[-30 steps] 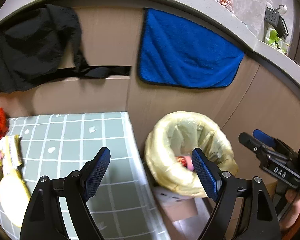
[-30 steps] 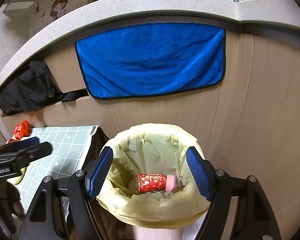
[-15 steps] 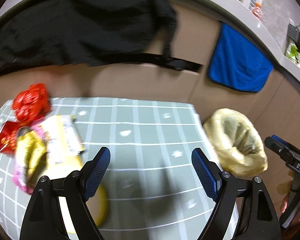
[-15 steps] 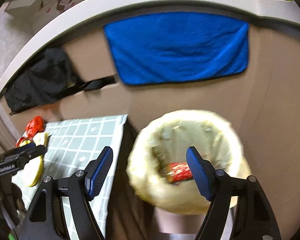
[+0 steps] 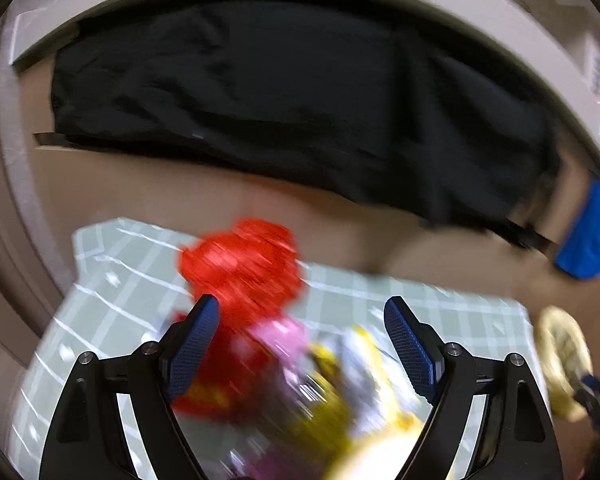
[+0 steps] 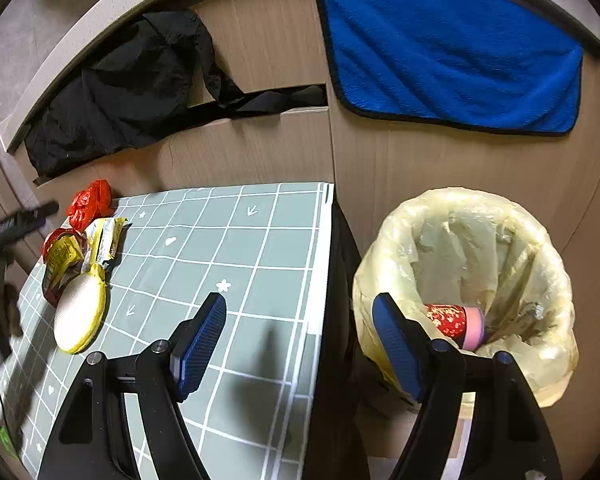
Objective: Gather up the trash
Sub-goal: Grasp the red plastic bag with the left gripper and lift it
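The left tool (image 5: 300,340) hangs with its jaws spread and nothing between them over blurred wrappers (image 5: 312,384) and a red crumpled bag (image 5: 242,264). The right tool (image 6: 298,340), equally spread and empty, straddles the edge of the green checked surface (image 6: 236,248). Left on that surface lie a yellow-rimmed round pouch (image 6: 80,312) and snack wrappers (image 6: 84,248) (clustered, touching). Right stands the lined trash bin (image 6: 468,292) holding a red can (image 6: 448,320). Behind hang a black cloth (image 6: 128,88) and blue towel (image 6: 452,52).
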The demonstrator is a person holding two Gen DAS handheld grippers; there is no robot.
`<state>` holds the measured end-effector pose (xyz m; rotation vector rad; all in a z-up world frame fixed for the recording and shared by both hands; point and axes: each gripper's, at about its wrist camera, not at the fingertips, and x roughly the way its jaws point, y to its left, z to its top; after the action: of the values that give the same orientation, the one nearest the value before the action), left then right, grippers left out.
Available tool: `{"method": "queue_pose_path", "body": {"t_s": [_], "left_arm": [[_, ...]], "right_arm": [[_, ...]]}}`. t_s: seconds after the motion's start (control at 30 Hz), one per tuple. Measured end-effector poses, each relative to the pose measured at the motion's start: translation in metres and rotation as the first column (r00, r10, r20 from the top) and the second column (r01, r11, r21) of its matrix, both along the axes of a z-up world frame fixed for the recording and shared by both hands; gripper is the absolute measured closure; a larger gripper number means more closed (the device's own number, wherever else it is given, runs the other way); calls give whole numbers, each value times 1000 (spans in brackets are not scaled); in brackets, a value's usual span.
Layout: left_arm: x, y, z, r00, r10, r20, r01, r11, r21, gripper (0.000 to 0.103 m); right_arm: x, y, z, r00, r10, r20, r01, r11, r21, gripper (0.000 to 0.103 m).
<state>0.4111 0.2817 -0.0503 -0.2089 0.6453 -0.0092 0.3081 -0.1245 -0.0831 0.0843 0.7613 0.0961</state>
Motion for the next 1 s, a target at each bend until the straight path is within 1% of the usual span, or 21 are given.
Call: {"method": "queue_pose_path", "body": {"t_s": [0.07,0.13,0.23,0.3,0.37,0.4,0.43,0.47,0.5,0.53,0.57,0.6,0.67,0.7,0.77,0.83,1.0], "left_arm": [[25,11,-7,999,36,-36,-36,999,17,18],[48,19,-17,995,53,-87,-52,999,11,18],[69,21,-29,987,65,-149,-62,998,23,18],[78,21,-35,982,79,-171,-75,997,30,19],[83,19,-37,977,103,-185,-96,994,50,22],[84,19,-38,973,120,-195,-111,992,55,28],[85,20,-39,970,129,-206,-122,992,45,30],[85,21,-39,969,125,-215,-121,992,28,31],[84,21,-40,969,115,-219,-114,993,13,36],[82,21,-39,970,105,-219,-107,994,4,42],[78,19,-38,972,97,-215,-99,995,-1,45],[75,18,-35,974,87,-207,-91,996,-7,52],[60,13,-28,981,47,-186,-56,998,-39,71],[54,10,-25,983,31,-183,-41,998,-52,91],[38,2,-18,987,-8,-163,-2,998,-64,91],[22,-6,-13,990,-40,-132,32,998,-57,91],[-8,-5,-4,992,-81,-92,75,994,-74,91]], "right_arm": [[5,0,-4,1000,-1,-4,1,1000,3,30],[10,0,-8,1000,-1,-14,1,1000,13,30],[16,1,-15,1000,6,-26,-5,1000,16,30],[19,3,-19,1000,10,-28,-10,1000,3,30],[21,4,-22,1000,13,-29,-13,1000,0,30],[23,4,-24,999,14,-34,-14,1000,2,30],[24,4,-26,999,16,-39,-15,1000,5,30],[26,5,-28,999,18,-47,-18,1000,10,30],[27,6,-30,998,22,-52,-21,1000,17,30],[27,7,-30,998,25,-53,-24,1000,20,30],[26,8,-30,998,27,-51,-26,999,21,30],[26,8,-29,998,28,-49,-27,999,22,30],[24,10,-27,998,28,-47,-27,999,21,30],[23,11,-25,998,28,-48,-27,999,19,30],[20,13,-21,998,31,-46,-30,999,17,30],[14,18,-16,999,37,-38,-36,999,8,30],[-1,41,-1,997,75,-18,-75,997,-15,30]]}}
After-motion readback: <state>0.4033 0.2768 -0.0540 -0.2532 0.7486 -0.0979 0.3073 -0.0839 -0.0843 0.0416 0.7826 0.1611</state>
